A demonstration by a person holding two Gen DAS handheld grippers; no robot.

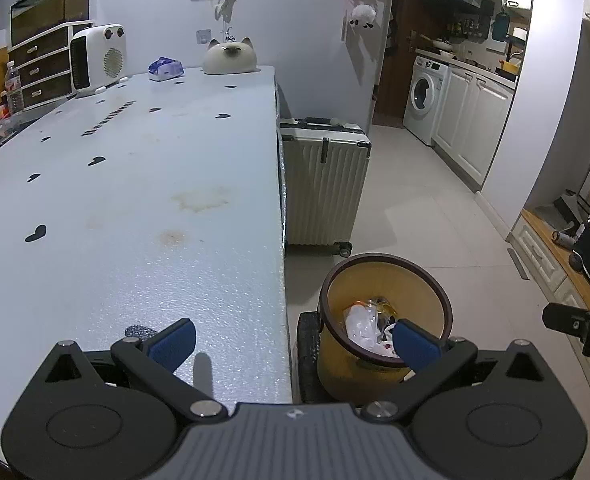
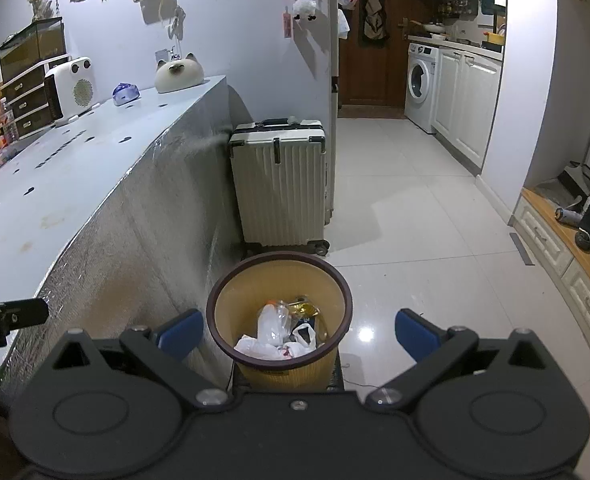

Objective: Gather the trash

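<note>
Your left gripper (image 1: 295, 342) hangs spread wide and empty, one blue pad over the table (image 1: 135, 200) edge, the other over the trash bin (image 1: 387, 312). The bin stands on the floor just beside the table, with plastic bags and wrappers (image 2: 283, 328) inside. Your right gripper (image 2: 299, 334) is also spread, empty, straddling the bin's rim. The suitcase (image 2: 281, 184) stands behind the bin.

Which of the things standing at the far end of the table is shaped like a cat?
The cream ceramic cat head, at the far right corner of the table. It has ears and a dark face; the white heater is boxy, and the blue packet lies flat.
</note>
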